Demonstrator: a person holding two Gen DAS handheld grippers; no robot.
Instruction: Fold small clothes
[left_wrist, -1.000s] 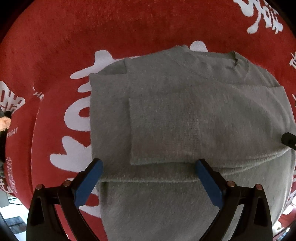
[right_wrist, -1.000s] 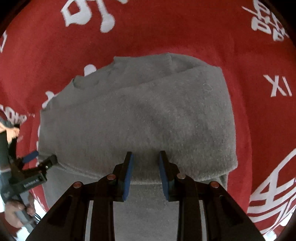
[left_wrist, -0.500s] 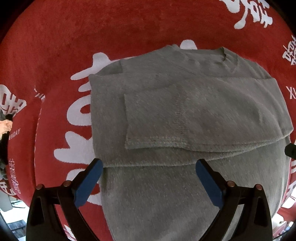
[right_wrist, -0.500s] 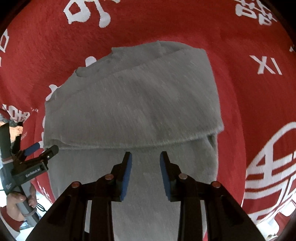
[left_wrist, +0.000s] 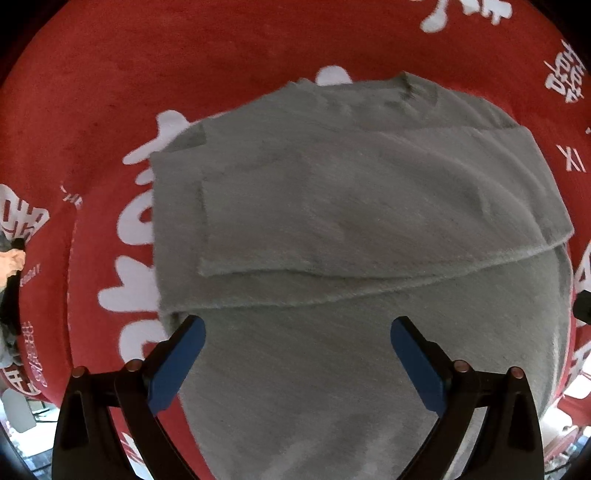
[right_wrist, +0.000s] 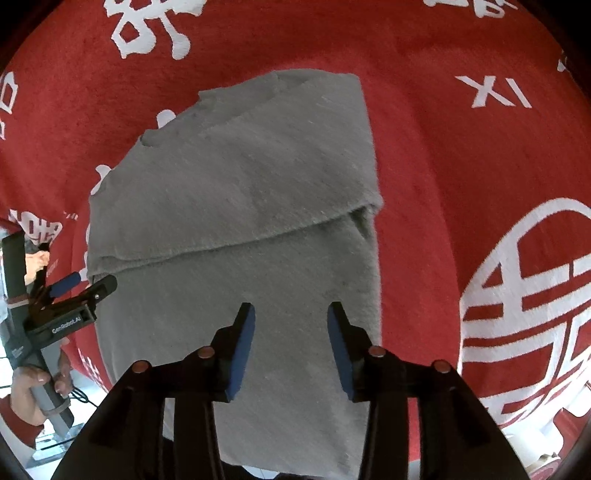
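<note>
A grey knit garment (left_wrist: 351, 206) lies on the red cloth (left_wrist: 221, 55). Its far half is doubled over, and the folded edge runs across the middle. My left gripper (left_wrist: 297, 326) hangs over the single near layer, open wide, with nothing between its blue pads. In the right wrist view the same garment (right_wrist: 236, 192) lies lengthwise. My right gripper (right_wrist: 291, 310) hovers above its near part. Its jaws are opening and no cloth is pinched between them. The left gripper (right_wrist: 88, 283) shows at the garment's left edge, held by a hand (right_wrist: 33, 376).
The red cloth (right_wrist: 443, 184) with white printed characters covers the whole surface around the garment. Its edge and a light floor show at the bottom corners of both views.
Both grippers drew back from the folded edge toward the garment's near end. The right jaws widened from nearly closed. The folded layer lies flat where it was laid.
</note>
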